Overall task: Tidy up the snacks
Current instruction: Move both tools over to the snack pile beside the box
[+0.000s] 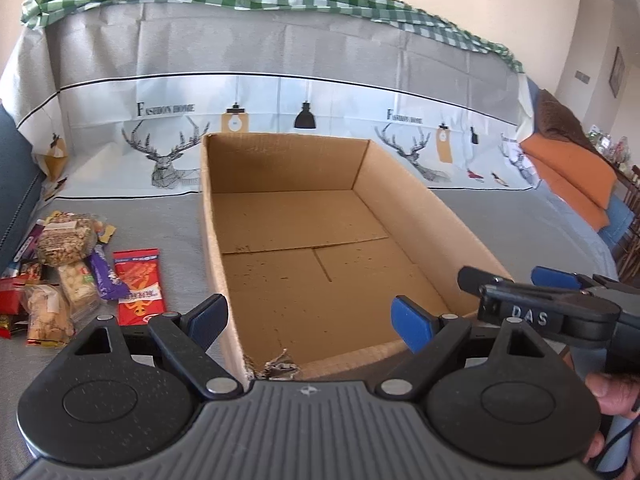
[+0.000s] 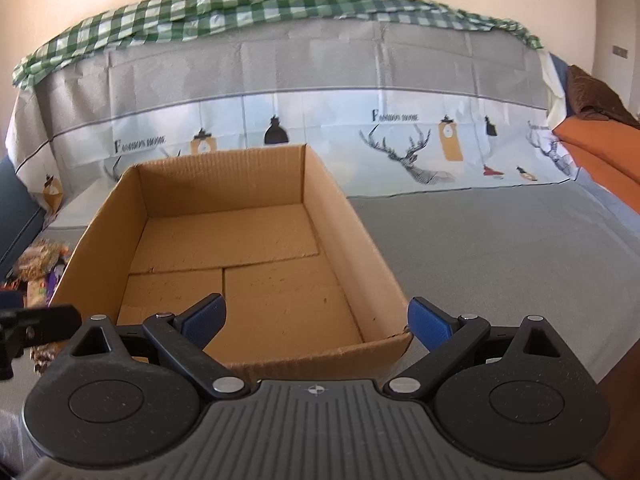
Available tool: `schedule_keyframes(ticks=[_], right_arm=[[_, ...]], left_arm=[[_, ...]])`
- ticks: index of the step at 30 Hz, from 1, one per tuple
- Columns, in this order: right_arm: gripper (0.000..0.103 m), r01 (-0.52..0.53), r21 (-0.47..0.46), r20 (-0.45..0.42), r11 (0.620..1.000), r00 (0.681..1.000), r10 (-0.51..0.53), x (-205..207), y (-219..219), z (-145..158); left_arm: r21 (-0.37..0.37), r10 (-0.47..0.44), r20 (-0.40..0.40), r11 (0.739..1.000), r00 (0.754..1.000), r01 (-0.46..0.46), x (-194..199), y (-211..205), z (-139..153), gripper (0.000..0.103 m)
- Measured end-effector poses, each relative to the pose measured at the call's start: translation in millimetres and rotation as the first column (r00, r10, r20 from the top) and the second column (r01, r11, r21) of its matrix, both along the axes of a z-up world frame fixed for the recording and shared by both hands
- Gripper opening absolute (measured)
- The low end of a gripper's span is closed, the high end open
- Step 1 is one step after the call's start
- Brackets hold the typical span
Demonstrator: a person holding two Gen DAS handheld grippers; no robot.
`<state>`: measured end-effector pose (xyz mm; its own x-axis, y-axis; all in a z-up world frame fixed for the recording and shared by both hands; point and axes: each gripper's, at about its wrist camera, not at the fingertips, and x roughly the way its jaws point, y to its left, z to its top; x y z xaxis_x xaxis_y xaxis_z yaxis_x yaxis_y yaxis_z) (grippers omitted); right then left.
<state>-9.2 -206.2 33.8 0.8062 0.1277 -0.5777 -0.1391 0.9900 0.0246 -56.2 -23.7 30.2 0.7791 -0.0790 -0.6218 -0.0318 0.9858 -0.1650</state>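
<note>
We hold the left gripper [image 1: 310, 322] with its blue-padded fingers [image 1: 412, 322] spread wide and nothing between the pads. The open brown corrugated cardboard box [image 1: 404, 184] sits directly ahead of them; its long axis runs away from the fingertips toward the backrest, and its torn near-left corner lies just past the left finger. The box holds no items.

The right gripper [image 2: 316, 322] also stands with its jaws wide apart, gripping nothing. Its left finger [image 2: 204, 318] is over the box interior and its right finger is just outside the near-right corner.

The pile of wrapped snack packets [image 1: 60, 276] lies left of the left gripper's fingers, beside the box's left wall and apart from it. We count at least six packets; overlaps prevent an exact count. Among them are one red flat packet [image 1: 140, 286] with its long axis parallel to the box, one purple bar [image 1: 106, 274], and one clear pack of nut brittle [image 1: 66, 242]. Their print is too small to read.

The printed sofa cover [image 1: 280, 112] behind the box reads "FASHION HOME". The right gripper's body, seen from the left wrist view, carries the letters "DAS".
</note>
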Motion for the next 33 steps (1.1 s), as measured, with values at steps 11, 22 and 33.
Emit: schedule_keyframes(ticks=[11,22,33], right_arm=[[0.063,-0.019,0.081,0.085,0.997,0.996,0.012,-12,8,11],[0.05,-0.198,0.194,0.131,0.961,0.976,0.175,-28,69,24],[0.056,-0.449,0.115,0.129,0.886,0.891,0.435,-44,186,12]], left_arm=[[-0.033,-0.018,0.04,0.999,0.999,0.019,-7,28,26,0.035],[-0.005,0.088,0.011,0.996,0.996,-0.088,-3,157,17,0.026],[-0.205,0.343,-0.172,0.905,0.924,-0.374,5,252,-23,0.027]])
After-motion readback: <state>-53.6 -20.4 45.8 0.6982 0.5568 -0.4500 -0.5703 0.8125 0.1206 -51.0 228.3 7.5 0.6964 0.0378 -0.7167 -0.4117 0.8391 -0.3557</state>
